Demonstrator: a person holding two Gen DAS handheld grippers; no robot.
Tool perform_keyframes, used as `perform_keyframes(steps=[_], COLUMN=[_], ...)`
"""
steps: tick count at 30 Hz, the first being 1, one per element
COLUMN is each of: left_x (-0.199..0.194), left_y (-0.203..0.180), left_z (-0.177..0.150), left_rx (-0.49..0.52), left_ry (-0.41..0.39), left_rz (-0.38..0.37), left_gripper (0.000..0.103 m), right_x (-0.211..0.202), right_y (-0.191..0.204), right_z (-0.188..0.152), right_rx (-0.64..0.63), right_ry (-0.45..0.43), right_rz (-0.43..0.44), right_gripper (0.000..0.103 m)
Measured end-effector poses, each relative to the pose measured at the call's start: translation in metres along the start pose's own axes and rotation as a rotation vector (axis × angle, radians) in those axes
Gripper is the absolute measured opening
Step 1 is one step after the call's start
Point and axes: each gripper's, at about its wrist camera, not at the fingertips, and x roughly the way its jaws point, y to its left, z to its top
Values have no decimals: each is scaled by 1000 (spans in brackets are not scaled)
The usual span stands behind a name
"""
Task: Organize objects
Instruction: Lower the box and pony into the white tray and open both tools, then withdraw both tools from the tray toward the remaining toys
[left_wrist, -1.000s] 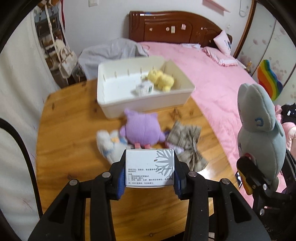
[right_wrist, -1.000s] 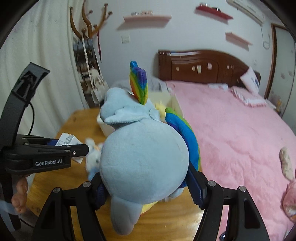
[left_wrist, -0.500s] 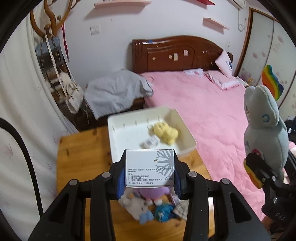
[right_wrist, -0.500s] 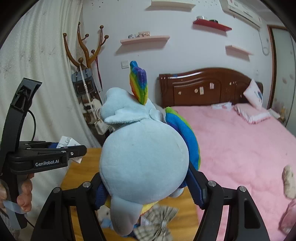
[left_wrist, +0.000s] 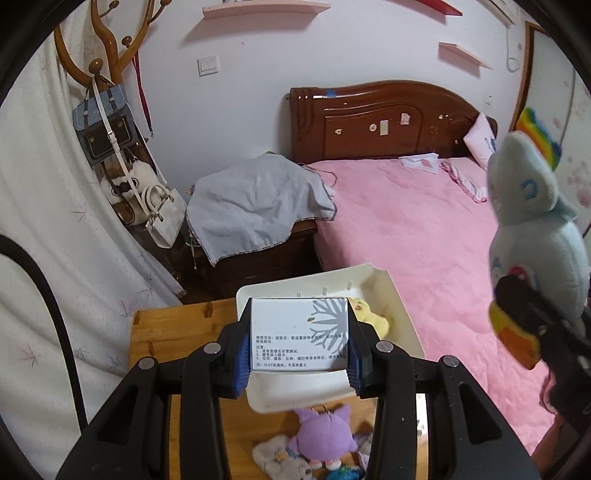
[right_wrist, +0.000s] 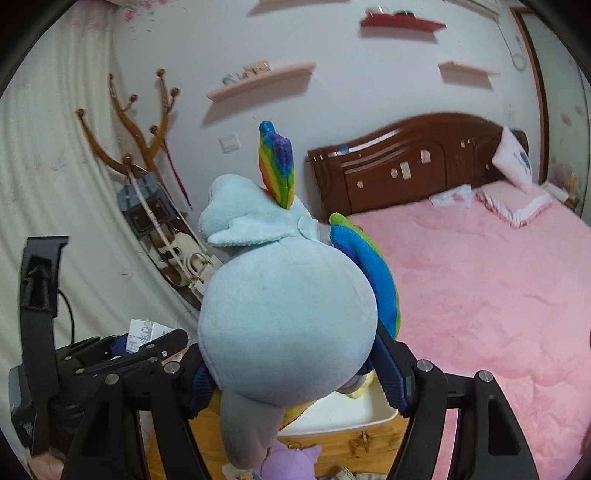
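While the left gripper (left_wrist: 298, 347) clamps a white printed box (left_wrist: 299, 334) at lower centre, above the white tray (left_wrist: 402, 314), the right gripper (right_wrist: 291, 373) squeezes a pale-blue rainbow plush (right_wrist: 288, 325) mid-frame, over the wooden table (right_wrist: 365, 446).

The tray (left_wrist: 402, 306) sits on the table (left_wrist: 147, 332), at its far edge beside the bed (left_wrist: 406, 229), with a chick toy (left_wrist: 365, 314) lying in it. Nearer than the tray, a horned plush (left_wrist: 321, 435) lies on the table among smaller toys (bunched together, touching). Left of the bed stands a draped nightstand (left_wrist: 255, 206), and a coat rack (left_wrist: 107, 74) farther left.
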Motion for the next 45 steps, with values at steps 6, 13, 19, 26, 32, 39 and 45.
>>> perform_keyframes(steps=[6, 13, 19, 26, 32, 39, 45], left_x=[58, 112, 136, 145, 145, 137, 124], left_y=[5, 2, 1, -6, -2, 2, 7], left_z=[7, 2, -7, -19, -23, -27, -30], left_rx=[-25, -27, -49, -3, -17, -35, -49], left_ry=[67, 152, 230, 258, 276, 275, 278], left_rz=[22, 19, -14, 55, 52, 46, 41], left_gripper=[44, 44, 50, 89, 90, 90, 90], right_x=[68, 119, 150, 148, 141, 136, 123], right_y=[-11, -19, -29, -31, -28, -26, -24], right_z=[-4, -28, -47, -55, -53, -51, -52], right_rx=[49, 22, 26, 12, 3, -11, -9], right_ry=[140, 273, 392, 394, 377, 370, 366], right_rz=[-33, -94, -129, -134, -137, -165, -167], right_gripper=[73, 74, 76, 77, 77, 77, 77])
